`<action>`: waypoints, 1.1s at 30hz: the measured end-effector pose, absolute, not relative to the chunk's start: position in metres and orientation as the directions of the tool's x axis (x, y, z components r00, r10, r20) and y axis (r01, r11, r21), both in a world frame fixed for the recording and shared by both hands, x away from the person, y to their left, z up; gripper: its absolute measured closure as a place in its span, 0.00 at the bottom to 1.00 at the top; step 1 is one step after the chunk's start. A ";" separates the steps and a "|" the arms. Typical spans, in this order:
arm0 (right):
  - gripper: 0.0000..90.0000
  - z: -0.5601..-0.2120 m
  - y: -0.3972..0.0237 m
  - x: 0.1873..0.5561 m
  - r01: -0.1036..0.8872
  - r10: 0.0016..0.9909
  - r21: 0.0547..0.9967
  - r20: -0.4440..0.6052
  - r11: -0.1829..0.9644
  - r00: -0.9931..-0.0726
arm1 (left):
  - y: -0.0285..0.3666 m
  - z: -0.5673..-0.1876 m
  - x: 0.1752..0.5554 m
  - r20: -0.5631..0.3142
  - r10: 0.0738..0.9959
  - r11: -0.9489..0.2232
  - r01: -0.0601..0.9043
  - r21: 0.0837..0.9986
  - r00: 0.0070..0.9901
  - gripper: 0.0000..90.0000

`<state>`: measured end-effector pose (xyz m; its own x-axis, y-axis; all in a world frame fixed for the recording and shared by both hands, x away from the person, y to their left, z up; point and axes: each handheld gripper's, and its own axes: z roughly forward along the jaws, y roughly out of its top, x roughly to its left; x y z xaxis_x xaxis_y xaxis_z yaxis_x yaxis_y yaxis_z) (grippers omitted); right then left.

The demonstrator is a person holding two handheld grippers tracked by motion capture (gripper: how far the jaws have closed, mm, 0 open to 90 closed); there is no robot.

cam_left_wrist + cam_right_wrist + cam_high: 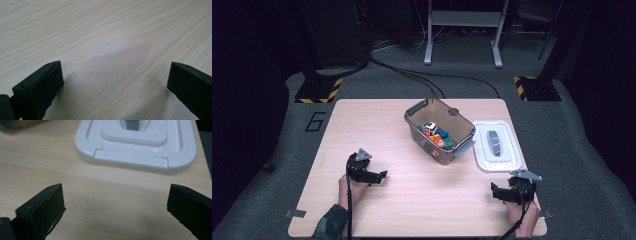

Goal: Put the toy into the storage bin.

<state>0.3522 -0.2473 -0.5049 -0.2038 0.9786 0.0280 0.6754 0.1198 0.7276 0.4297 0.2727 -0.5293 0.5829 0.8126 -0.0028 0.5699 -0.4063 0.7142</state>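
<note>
A clear brown plastic bin [439, 130] stands at the middle back of the wooden table [422, 200]; several small coloured toys [435, 134] lie inside it. Its white lid [497, 146], with a grey handle, lies flat just right of the bin. My left gripper [381, 176] rests low over the table's left half, well short of the bin, and in the left gripper view its jaws [115, 72] stand wide apart over bare wood. Near the front right corner my right gripper [495, 190] is open with nothing between its jaws [115, 195]; the lid [135, 147] lies just ahead of it.
Beyond the table, on grey carpet, stand two bases with yellow-and-black stripes [318, 90] [534, 87] and a metal stand [463, 30]. Cables [412, 75] run across the floor behind the table. A corner of the bin [15, 125] sits at the upper left of the right gripper view.
</note>
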 end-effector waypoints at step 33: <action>0.45 -0.497 -0.232 0.496 0.680 0.988 0.722 -0.028 0.124 -0.151 | 0.271 -0.530 0.429 0.004 0.798 -0.424 0.556 0.715 0.603 0.00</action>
